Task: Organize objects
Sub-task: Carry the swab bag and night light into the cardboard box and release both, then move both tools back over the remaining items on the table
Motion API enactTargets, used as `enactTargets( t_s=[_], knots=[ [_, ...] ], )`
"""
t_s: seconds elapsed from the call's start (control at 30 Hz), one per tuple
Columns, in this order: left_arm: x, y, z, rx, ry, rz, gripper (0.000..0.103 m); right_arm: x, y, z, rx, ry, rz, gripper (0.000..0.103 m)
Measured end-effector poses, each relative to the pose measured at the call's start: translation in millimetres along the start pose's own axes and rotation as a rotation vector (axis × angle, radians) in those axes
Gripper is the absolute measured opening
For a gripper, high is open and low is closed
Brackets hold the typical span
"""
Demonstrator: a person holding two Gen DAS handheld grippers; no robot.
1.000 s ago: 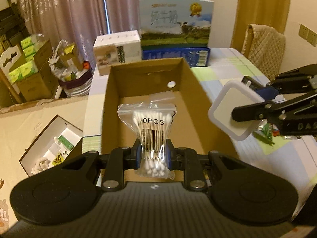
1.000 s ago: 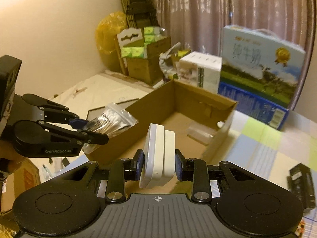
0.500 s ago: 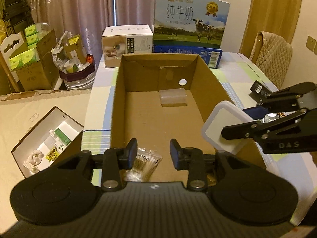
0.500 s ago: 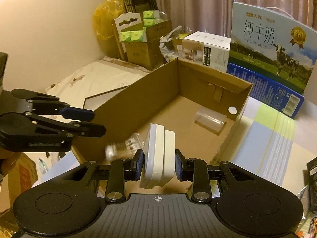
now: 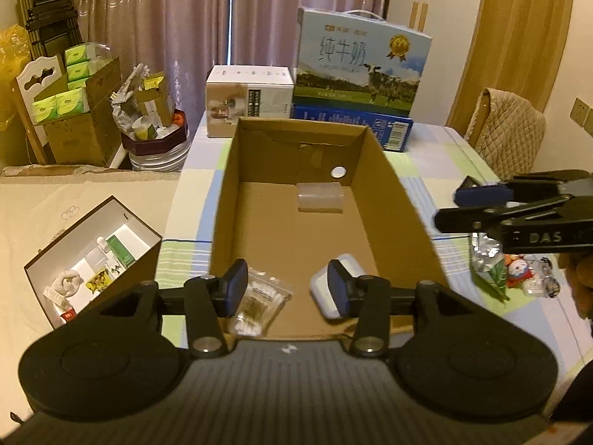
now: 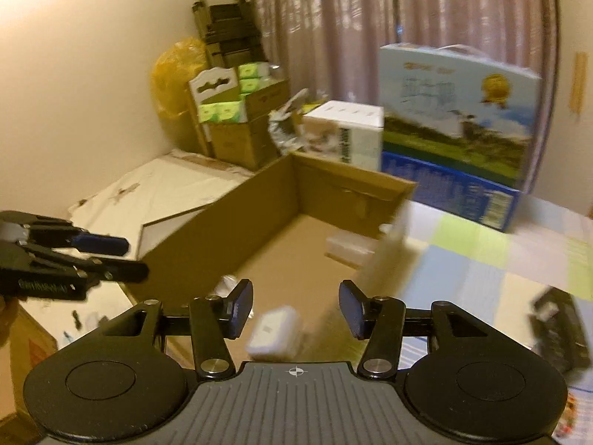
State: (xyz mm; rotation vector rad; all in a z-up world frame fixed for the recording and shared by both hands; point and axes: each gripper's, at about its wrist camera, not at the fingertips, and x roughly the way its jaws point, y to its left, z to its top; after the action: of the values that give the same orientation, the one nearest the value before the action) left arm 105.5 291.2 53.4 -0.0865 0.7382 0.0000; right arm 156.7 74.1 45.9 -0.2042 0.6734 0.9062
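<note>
An open cardboard box (image 5: 226, 200) (image 6: 207, 237) stands on the checked tablecloth. On its floor near the front lie a clear bag of cotton swabs (image 5: 259, 306) and a white square case (image 5: 326, 289) (image 6: 272, 332). A clear plastic piece (image 5: 320, 196) rests at the far end. My left gripper (image 5: 287, 289) hangs over the box's near edge, its jaws opening, nothing between the pads. My right gripper (image 6: 294, 309) is above the box's right wall, jaws opening and empty, the white case lying below it. In the left wrist view the right gripper (image 5: 478, 205) sits to the right of the box.
Behind the box stand a white carton (image 5: 248, 105) and a blue milk carton (image 5: 361, 70). Foil and small packets (image 5: 515, 267) lie on the table to the right. A black object (image 6: 559, 330) lies at the table's right. An open white-lined box (image 5: 89, 259) sits on the left.
The left gripper let go of the swab bag, which fell to the box floor. The right gripper then released the white case, which now lies in the box. Both jaws have widened.
</note>
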Motion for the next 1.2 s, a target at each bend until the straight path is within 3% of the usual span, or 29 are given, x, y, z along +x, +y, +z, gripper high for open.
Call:
enactTargets(
  t_s=[0.27, 0.4, 0.57, 0.7, 0.97, 1.2],
  knots=[
    [-29.5, -47.8, -6.4, 0.027, -0.041, -0.043, 0.048, -94.9, -46.0, -51.1, 0.097, -0.022, -0.173, 0.05],
    [-37.6, -84.3, -8.5, 0.062, -0.056, -0.08, 0.058, -141.1, -75.1, -82.4, 0.17, -0.024, -0.264, 0.05],
    [-41.3, -135.1, -11.3, 0.1, -0.063, -0.146, 0.06, -194.8, -112.3, -119.9, 0.28, -0.03, -0.39, 0.05],
    [-35.5, -175.1, -16.1, 0.126, -0.049, -0.192, 0.064, -232.0, -132.9, -145.9, 0.352, -0.051, -0.438, 0.05],
    [-11.0, -231.0, -31.6, 0.181, -0.003, -0.238, 0.082, -259.5, -161.0, -187.0, 0.457, -0.051, -0.468, 0.05],
    [16.2, -253.8, -39.7, 0.203, 0.035, -0.245, 0.095, -247.3, -181.9, -203.7, 0.501, -0.027, -0.446, 0.05]
  ],
)
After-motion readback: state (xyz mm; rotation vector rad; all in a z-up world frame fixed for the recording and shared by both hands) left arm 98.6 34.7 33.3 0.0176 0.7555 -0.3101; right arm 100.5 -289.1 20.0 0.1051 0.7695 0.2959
